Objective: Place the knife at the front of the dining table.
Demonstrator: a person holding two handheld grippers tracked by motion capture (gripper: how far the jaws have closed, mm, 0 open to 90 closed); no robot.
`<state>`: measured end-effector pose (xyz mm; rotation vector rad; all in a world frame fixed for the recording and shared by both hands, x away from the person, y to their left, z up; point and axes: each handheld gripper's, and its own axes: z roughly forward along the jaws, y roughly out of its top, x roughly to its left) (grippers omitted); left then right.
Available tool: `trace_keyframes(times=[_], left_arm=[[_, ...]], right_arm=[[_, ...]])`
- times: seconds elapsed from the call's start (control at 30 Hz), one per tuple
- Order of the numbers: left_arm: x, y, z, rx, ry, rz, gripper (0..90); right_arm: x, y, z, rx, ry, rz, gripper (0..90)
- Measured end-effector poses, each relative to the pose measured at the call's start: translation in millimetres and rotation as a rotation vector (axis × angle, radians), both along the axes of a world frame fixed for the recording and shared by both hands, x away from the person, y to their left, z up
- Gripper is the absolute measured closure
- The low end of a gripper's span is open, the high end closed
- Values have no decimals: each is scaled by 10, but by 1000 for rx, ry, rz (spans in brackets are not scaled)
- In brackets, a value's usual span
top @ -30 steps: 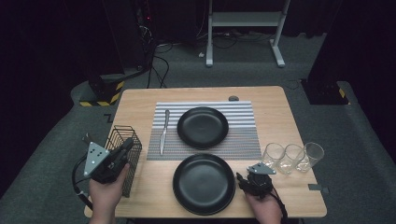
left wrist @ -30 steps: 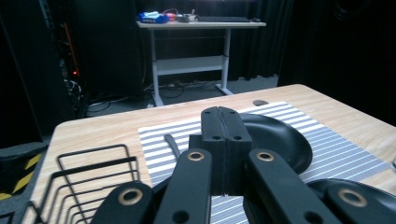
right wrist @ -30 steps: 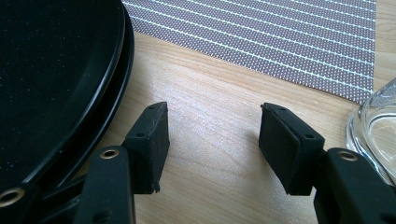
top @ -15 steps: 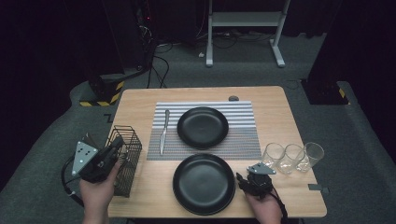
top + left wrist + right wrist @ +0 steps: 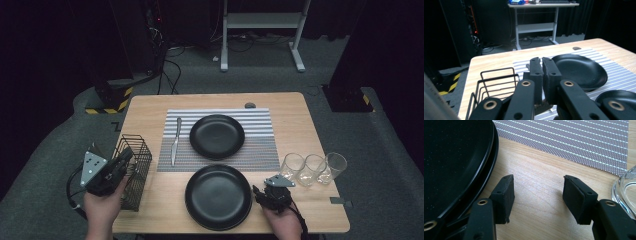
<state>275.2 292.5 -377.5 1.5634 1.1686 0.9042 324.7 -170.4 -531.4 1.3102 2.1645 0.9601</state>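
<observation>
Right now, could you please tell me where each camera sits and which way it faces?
High view: above the near table edge, looking forward and down on the wooden table; both forearms and hands enter from below.
Left gripper view: rides the left gripper, jaws shut, facing the black wire basket and far round black plate.
Right gripper view: rides the right gripper, jaws open, low over the wood.
Shared: the striped grey placemat.

I find no readable text, label, brand, number or sign on anything before my jaws or beside them; no surface I can see carries lettering.
</observation>
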Motion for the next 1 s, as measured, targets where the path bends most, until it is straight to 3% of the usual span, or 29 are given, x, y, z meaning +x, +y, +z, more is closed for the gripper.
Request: trace_keyframes(times=[0.43,0.9,1.0], left_arm=[[9,-70,-23,15,47,0,738],[27,-109,-68,43,76,-13,780],[42,-113,-70,55,103,-24,792]], right_arm=[[-1,3,0,0,0,18,420],[-1,4,-1,-2,-1,19,420],[-1,5,-1,-2,-1,19,420]])
